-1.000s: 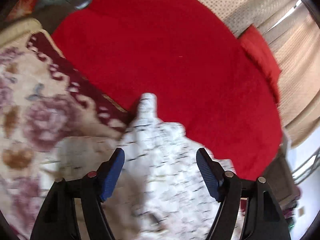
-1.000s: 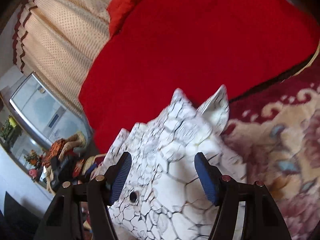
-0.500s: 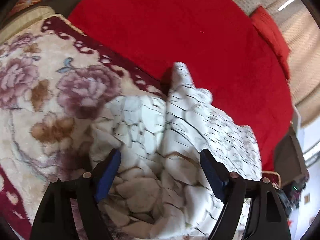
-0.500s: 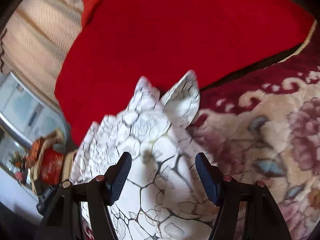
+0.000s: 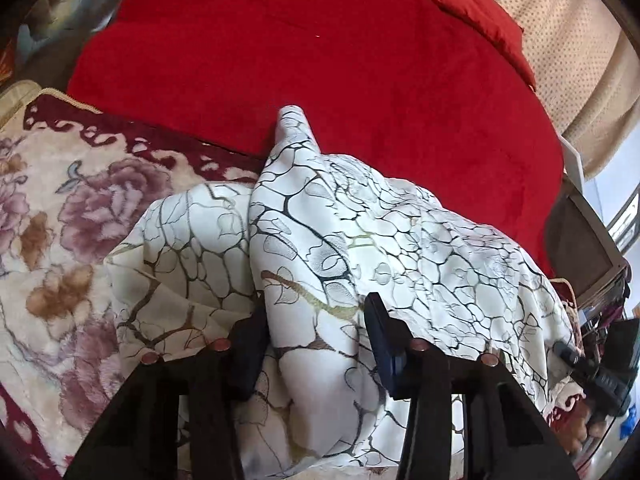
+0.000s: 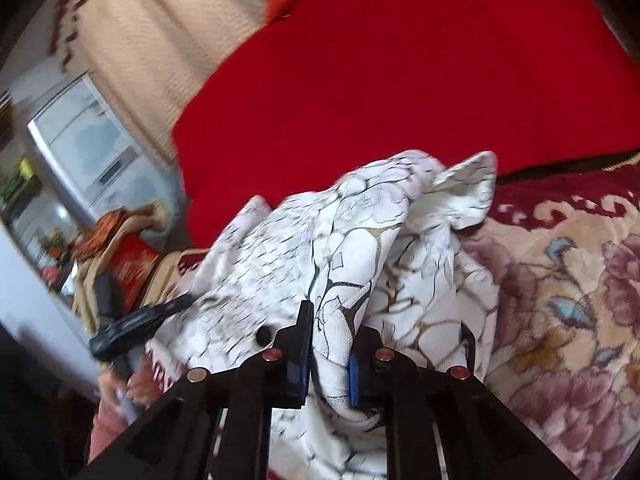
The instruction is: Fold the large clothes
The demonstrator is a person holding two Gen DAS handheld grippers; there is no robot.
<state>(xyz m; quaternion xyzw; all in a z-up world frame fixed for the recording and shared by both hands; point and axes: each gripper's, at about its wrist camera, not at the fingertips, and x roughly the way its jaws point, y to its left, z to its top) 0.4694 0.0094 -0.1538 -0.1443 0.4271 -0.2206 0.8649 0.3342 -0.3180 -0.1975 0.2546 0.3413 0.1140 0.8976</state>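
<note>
Garment [image 5: 352, 240], white with crackle print, lies bunched on the floral blanket [image 5: 52, 220] near the red bedspread [image 5: 320, 60]. Right gripper [image 6: 326, 364] is clamped on a fold; left gripper [image 5: 316, 344] straddles a thick ridge, jaws only partly closed. Risk: left side slips out, skewing the fold.

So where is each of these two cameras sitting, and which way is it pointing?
Left wrist: rides on the left gripper, looking forward along its fingers at the white patterned garment, the floral blanket and red bedcover; only its two black fingers show, closing around a fold.
Right wrist: rides on the right gripper, facing the same garment from the other side, pads pinched on cloth.
Shared: garment, floral blanket, red bedcover.
</note>
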